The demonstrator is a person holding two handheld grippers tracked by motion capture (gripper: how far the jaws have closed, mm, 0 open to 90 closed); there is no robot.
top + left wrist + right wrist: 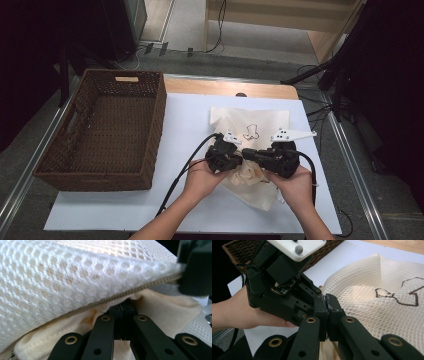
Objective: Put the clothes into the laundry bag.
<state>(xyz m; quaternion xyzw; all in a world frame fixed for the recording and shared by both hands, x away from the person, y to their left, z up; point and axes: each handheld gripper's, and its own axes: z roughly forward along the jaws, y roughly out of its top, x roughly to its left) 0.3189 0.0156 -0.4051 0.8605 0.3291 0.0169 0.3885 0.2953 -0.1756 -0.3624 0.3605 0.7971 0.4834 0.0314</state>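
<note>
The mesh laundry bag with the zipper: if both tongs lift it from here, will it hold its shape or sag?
The mesh laundry bag will probably sag: it already lies crumpled and folded on the white sheet. It likely weighs little, being open netting over thin cream cloth. The left tongs and right tongs pinch near the zipper, so slipping seems unlikely.

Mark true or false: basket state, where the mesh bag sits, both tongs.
1. The wicker basket holds the bag. False: it is empty.
2. The mesh bag lies on the white sheet, right of the basket. True.
3. The left tongs are wide open. False: shut on cream fabric by the zipper.
4. The right tongs are shut at the bag's edge. True.
5. A dark outline drawing marks the mesh. True.
</note>
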